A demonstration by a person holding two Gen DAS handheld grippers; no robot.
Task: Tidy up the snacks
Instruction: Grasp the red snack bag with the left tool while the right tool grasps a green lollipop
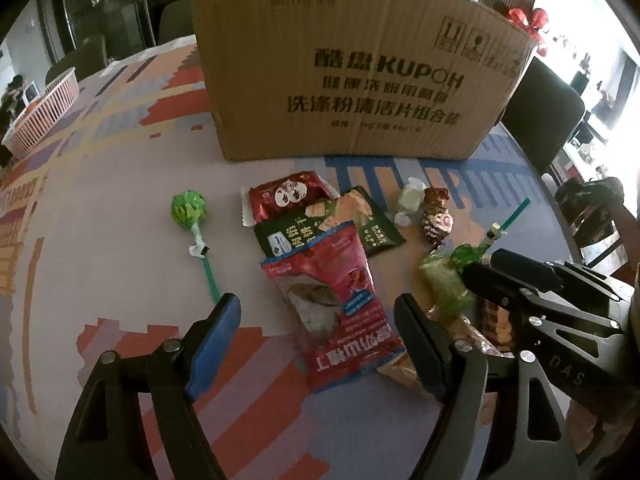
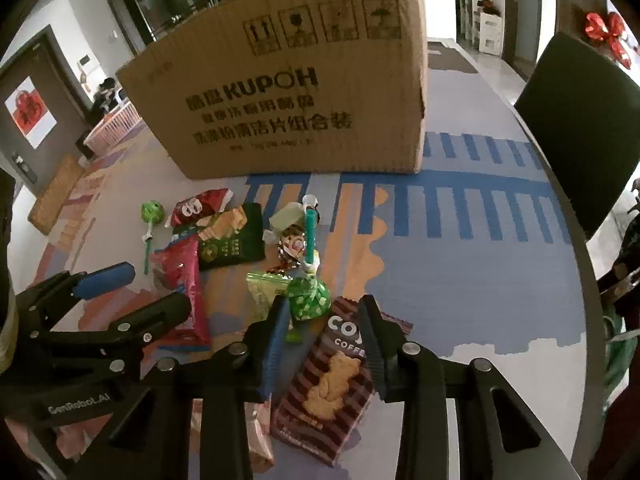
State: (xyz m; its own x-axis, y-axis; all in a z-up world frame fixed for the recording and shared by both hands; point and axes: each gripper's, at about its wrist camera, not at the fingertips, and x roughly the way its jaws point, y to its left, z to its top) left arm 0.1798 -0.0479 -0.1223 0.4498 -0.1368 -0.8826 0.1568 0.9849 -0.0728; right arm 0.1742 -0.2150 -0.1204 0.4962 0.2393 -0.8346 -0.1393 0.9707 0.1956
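A pile of snacks lies on the patterned tablecloth before a cardboard box (image 1: pixel 352 76), also in the right wrist view (image 2: pixel 292 92). My left gripper (image 1: pixel 316 312) is open, its jaws either side of a red packet (image 1: pixel 340 308). My right gripper (image 2: pixel 324 316) is open around the head of a green lollipop (image 2: pixel 308 296), whose stick points toward the box; it rests over a brown coffee biscuit box (image 2: pixel 328 384). A second green lollipop (image 1: pixel 190 216) lies to the left. A dark green biscuit packet (image 1: pixel 332 220), a dark red packet (image 1: pixel 288 196) and wrapped candies (image 1: pixel 436 216) lie nearby.
A pink slatted basket (image 1: pixel 44 112) stands at the far left of the table. A dark chair (image 2: pixel 580 128) stands at the table's right edge. The right gripper's body shows in the left wrist view (image 1: pixel 540 300).
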